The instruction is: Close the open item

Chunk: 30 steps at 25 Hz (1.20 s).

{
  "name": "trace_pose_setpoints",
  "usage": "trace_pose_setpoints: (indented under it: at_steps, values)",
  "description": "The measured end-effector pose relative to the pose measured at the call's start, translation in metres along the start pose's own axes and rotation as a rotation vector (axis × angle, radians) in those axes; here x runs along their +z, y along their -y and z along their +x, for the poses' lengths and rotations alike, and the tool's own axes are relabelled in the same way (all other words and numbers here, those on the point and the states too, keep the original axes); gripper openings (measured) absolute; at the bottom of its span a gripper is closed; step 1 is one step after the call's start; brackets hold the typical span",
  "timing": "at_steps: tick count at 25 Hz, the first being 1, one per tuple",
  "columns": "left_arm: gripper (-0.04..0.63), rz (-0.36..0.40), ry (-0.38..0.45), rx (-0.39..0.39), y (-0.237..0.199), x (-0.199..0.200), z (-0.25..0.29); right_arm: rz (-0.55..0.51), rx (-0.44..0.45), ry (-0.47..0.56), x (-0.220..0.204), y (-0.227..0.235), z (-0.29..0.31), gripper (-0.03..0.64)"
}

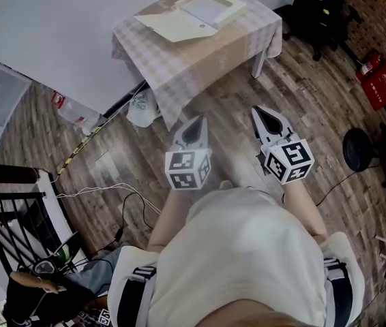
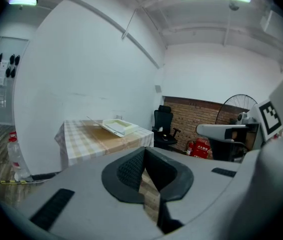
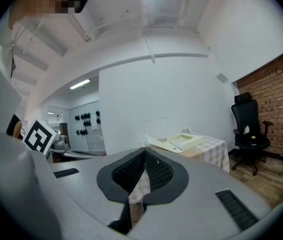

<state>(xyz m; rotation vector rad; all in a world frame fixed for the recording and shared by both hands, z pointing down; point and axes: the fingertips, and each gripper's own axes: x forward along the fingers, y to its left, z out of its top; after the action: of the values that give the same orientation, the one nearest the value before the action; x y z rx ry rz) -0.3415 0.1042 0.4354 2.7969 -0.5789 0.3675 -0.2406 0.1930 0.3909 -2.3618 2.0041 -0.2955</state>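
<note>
The person point(image 1: 247, 251) fills the head view toward 6 o'clock, and the hands that carry the grippers are hidden under the marker cubes. A checked cloth hangs over the sides of the bench point(image 1: 206, 56), so only one leg shows. The box point(image 1: 196, 13) is small in every view. Whether anything lies in it cannot be told, and its hinge cannot be made out.

The box is cream-coloured, shallow and open. Its tray point(image 1: 211, 7) has a raised rim round a paler floor, and its lid point(image 1: 171, 26) is folded out beside the tray, joined to it along one edge. The box sits on the far part of the bench, at 12 o'clock from the grippers and well apart from them.

In the head view its long axis runs from 8 o'clock at the lid end to 2 o'clock at the tray end, with the open face up.

The left gripper point(image 1: 194, 125) and the right gripper point(image 1: 266, 116) point toward 12 o'clock. Each has its jaws together at the tips, with nothing between them.
</note>
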Motion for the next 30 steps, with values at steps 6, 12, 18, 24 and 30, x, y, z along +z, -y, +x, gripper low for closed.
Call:
trace_pose_setpoints:
  at_steps: [6, 12, 18, 24, 30]
  values:
    - [0.003, -0.017, -0.020, -0.016, -0.015, -0.007, 0.010, -0.008, 0.019, -0.016, -0.008, -0.008, 0.011, 0.000]
    - [0.003, -0.022, -0.031, -0.020, -0.019, -0.006, 0.027, 0.008, 0.029, -0.018, -0.011, 0.001, 0.024, 0.000]
    - [0.003, -0.020, -0.020, 0.025, -0.024, 0.003, 0.059, -0.003, 0.077, -0.002, -0.001, 0.029, 0.051, 0.000]
    - [0.003, -0.041, 0.000, 0.067, -0.020, 0.028, 0.109, -0.005, 0.133, 0.003, 0.020, 0.077, 0.084, 0.000]
    - [0.003, -0.092, 0.021, 0.112, -0.008, 0.049, 0.155, -0.036, 0.198, -0.016, 0.037, 0.120, 0.105, 0.000]
